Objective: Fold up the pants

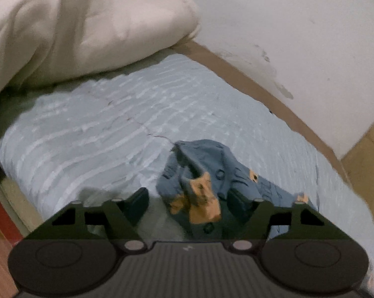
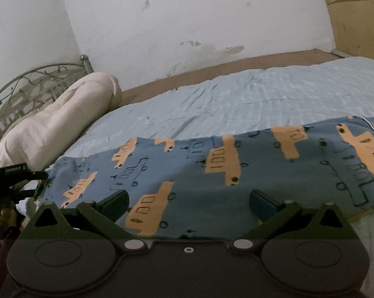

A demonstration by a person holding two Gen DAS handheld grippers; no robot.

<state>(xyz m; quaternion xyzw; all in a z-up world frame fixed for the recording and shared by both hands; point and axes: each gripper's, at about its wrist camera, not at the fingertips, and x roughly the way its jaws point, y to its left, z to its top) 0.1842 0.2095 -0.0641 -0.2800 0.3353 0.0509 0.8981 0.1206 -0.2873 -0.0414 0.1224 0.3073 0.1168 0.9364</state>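
Blue pants (image 2: 199, 173) with orange truck prints lie stretched left to right across a light blue bedsheet (image 2: 236, 94). My right gripper (image 2: 188, 203) is open, hovering over the pants' near edge at mid-length. In the left wrist view, one bunched end of the pants (image 1: 199, 181) sits raised between the open fingers of my left gripper (image 1: 188, 203); the fabric is not pinched. The left gripper also shows in the right wrist view (image 2: 18, 173) at the pants' left end.
A rolled cream duvet (image 1: 75, 24) lies at the head of the bed, also in the right wrist view (image 2: 62, 114), before a metal headboard (image 2: 25, 84). A white wall (image 2: 187, 24) runs along the far side. The brown bed frame (image 1: 249, 82) borders the sheet.
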